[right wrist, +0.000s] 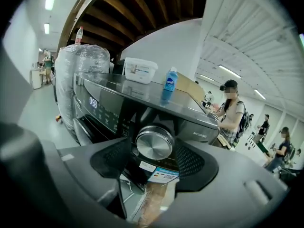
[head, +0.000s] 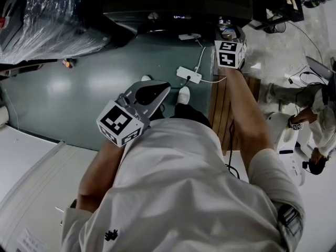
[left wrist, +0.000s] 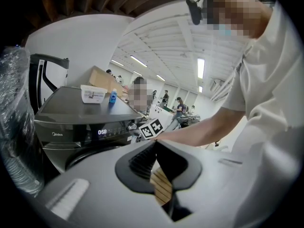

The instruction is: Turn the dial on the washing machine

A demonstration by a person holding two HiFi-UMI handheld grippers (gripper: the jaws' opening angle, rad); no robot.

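The dark washing machine [head: 173,7] stands ahead of me, and its display [left wrist: 102,132] is lit. In the right gripper view its round silver dial [right wrist: 153,144] sits on the front panel. My right gripper [right wrist: 155,148] is open, and the dial lies between its two black pads [right wrist: 111,160] with a small gap on each side. In the head view the right gripper [head: 229,47] is held out at the machine's right front corner. My left gripper [head: 152,92] hangs back near my chest, away from the machine. Its jaws [left wrist: 159,172] are shut with nothing in them.
A white tub [right wrist: 140,70] and a small blue bottle [right wrist: 171,84] stand on the machine's top. A plastic-wrapped bulk [head: 47,20] sits to its left. A white power strip [head: 189,75] with cables lies on the green floor by a wooden pallet [head: 223,104]. People stand at the right.
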